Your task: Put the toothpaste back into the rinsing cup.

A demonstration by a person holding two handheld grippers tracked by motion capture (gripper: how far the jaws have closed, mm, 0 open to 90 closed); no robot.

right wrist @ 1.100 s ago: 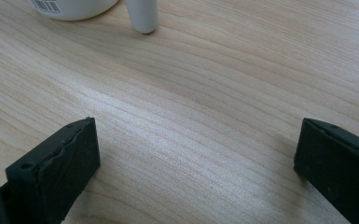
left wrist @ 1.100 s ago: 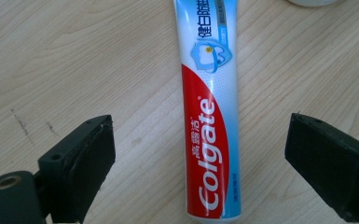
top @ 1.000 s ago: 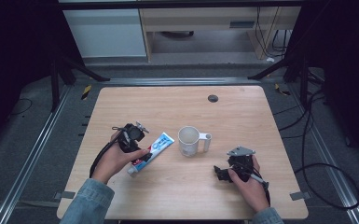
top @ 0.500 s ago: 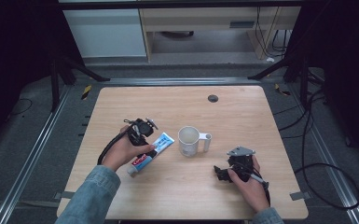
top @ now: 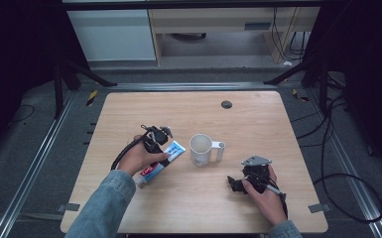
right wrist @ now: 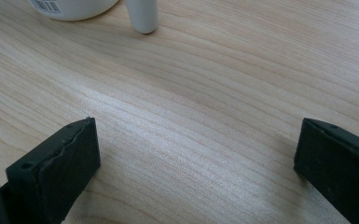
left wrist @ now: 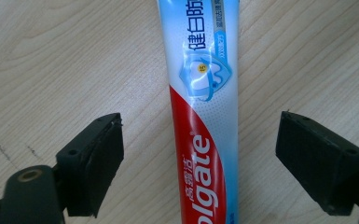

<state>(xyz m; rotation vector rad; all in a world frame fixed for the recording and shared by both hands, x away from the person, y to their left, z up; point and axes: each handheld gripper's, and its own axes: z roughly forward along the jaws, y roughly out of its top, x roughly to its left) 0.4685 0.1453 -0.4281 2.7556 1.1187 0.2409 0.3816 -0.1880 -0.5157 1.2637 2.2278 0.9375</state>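
The toothpaste tube [left wrist: 204, 116] is straddled by the left gripper [left wrist: 200, 154], its fingers apart, just closing, untouched. The right gripper [right wrist: 196, 158] is held open near the mug [top: 201, 149].

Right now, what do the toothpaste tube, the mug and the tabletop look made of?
Toothpaste tube: looks like soft plastic laminate, glossy; sheen on its printed red, white and blue skin.
Mug: likely glazed ceramic; smooth white wall, thick handle, though plastic can't be excluded.
Tabletop: pale wood or wood-look laminate, satin; visible grain lines with soft glare.
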